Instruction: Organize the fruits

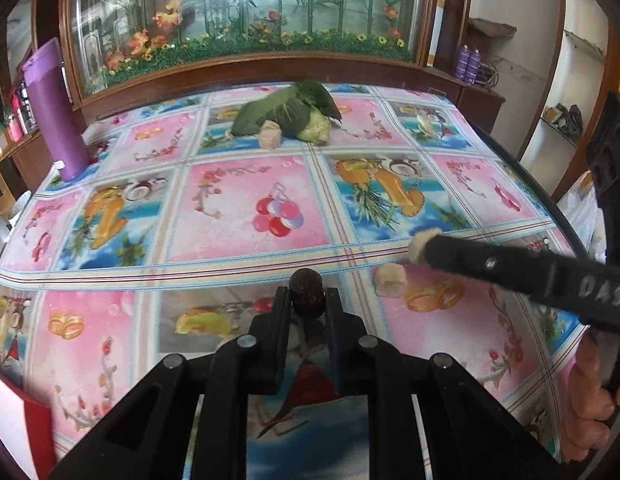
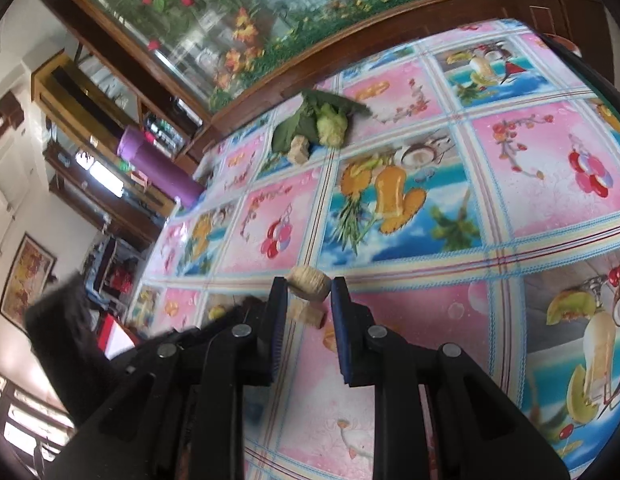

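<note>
L gripper (image 1: 307, 300) clamped on dark red-brown fruit (image 1: 306, 290), R gripper (image 2: 310, 286) pinching pale chunk (image 2: 310, 283) above tablecloth (image 2: 430, 320), both nr front edge.

A wooden cabinet (image 1: 245, 68) with a flower-painted glass panel (image 1: 245, 4) stands against white walls (image 1: 510, 40).

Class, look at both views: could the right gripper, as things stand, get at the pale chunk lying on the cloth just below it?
Probably not yet: the right gripper is shut on a pale piece, so its jaws are full, though the pale chunk lies unobstructed beneath.
</note>
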The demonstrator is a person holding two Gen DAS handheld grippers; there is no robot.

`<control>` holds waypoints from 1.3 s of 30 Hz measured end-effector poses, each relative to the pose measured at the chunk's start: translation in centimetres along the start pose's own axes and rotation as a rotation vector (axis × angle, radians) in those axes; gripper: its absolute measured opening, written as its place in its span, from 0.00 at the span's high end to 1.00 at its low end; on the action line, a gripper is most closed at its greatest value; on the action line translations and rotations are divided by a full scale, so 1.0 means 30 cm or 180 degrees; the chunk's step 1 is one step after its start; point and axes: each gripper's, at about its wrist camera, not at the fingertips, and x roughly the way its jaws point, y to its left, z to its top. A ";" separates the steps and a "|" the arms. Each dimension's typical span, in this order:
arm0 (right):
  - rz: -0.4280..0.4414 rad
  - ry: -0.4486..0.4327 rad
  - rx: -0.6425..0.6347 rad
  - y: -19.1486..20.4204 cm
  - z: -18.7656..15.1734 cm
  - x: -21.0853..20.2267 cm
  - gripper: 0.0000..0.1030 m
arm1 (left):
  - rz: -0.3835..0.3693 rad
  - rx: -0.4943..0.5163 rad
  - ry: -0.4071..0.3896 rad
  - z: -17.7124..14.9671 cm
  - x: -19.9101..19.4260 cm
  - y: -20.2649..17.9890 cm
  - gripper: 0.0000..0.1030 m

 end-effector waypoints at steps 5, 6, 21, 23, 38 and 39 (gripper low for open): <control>-0.0050 0.0027 -0.0452 0.068 -0.032 0.012 0.77 | 0.0076 -0.0096 -0.0079 -0.028 -0.056 0.054 0.85; -0.0022 0.0021 -0.0525 0.086 -0.036 0.010 0.77 | 0.0096 -0.0102 -0.0099 -0.032 -0.068 0.061 0.85; 0.0181 0.0062 -0.0952 0.282 -0.126 0.029 0.77 | 0.0564 -0.0364 -0.0460 -0.198 -0.498 0.324 0.85; 0.0350 0.0079 -0.0901 0.343 -0.156 0.043 0.77 | 0.0710 -0.0448 -0.0491 -0.233 -0.560 0.398 0.85; 0.0734 0.0341 -0.1495 1.036 -0.509 0.235 0.76 | 0.1168 -0.1039 -0.0484 -0.470 -0.680 0.793 0.85; 0.0746 0.0370 -0.1534 1.061 -0.525 0.245 0.76 | 0.1160 -0.1057 -0.0472 -0.480 -0.681 0.802 0.85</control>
